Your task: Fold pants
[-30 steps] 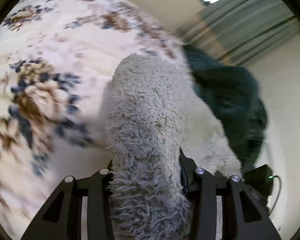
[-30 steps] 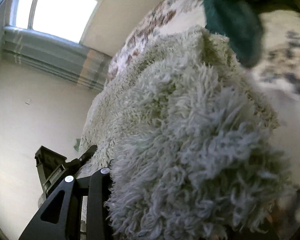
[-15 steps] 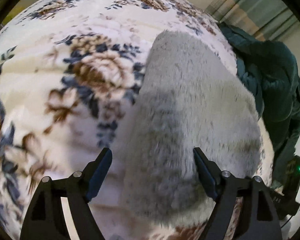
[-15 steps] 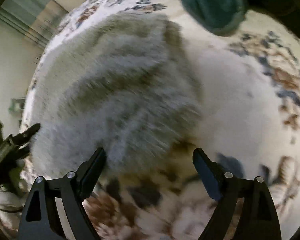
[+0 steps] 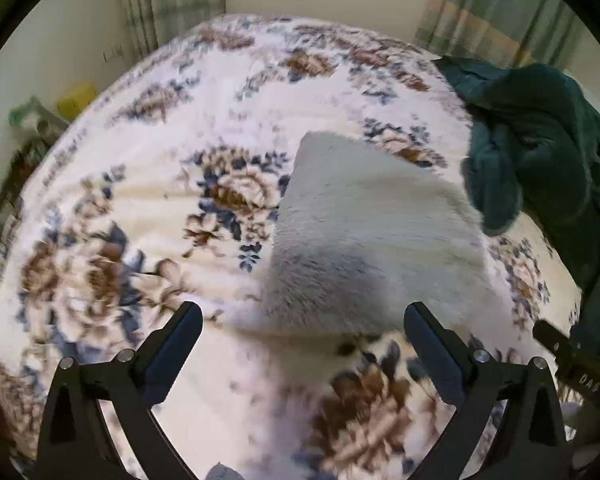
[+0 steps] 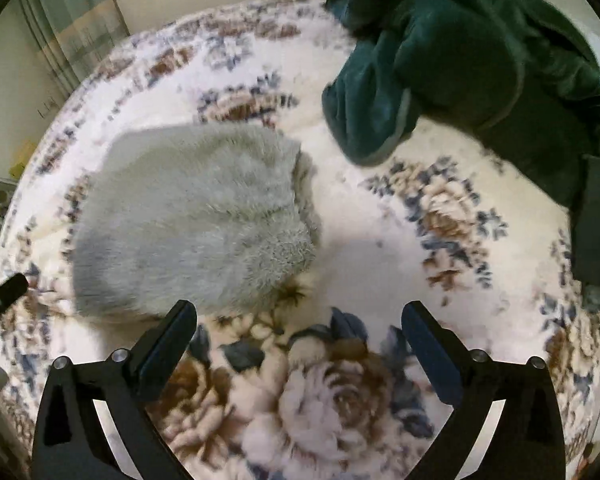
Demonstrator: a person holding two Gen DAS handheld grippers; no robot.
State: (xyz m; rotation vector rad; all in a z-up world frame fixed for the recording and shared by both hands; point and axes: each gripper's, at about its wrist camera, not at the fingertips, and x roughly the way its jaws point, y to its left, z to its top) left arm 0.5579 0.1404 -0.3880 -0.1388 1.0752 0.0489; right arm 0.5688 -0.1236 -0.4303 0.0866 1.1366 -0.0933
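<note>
A second ago both of our grippers were clamped on the fluffy grey pants; since then the jaws have just been opening, the fabric has dropped out, and both grippers have lifted clear, so the whole bed now shows beneath them. The left gripper (image 5: pixel 303 334) stands with its fingers wide apart and nothing between them, and the right gripper (image 6: pixel 299 332) likewise, its fingers spread over bare blanket.

The pants (image 6: pixel 196 220) now lie as a compact folded bundle on the flowered blanket (image 6: pixel 380 264), near the middle of the bed. From the left gripper they sit straight ahead and a little to the right, their near edge just beyond the fingertips. From the right gripper they lie ahead and to the left, apart from the fingers. We judge the left hand the nearer one. The bundle's long axis seems to run away from us towards the far edge of the bed, though blur makes that uncertain.

A dark green garment (image 6: pixel 460 64) is heaped to the right of the pants, close to their far right corner but not on them. The blanket to the left and in front is open, which leaves us room to press, or to fold again if needed.
</note>
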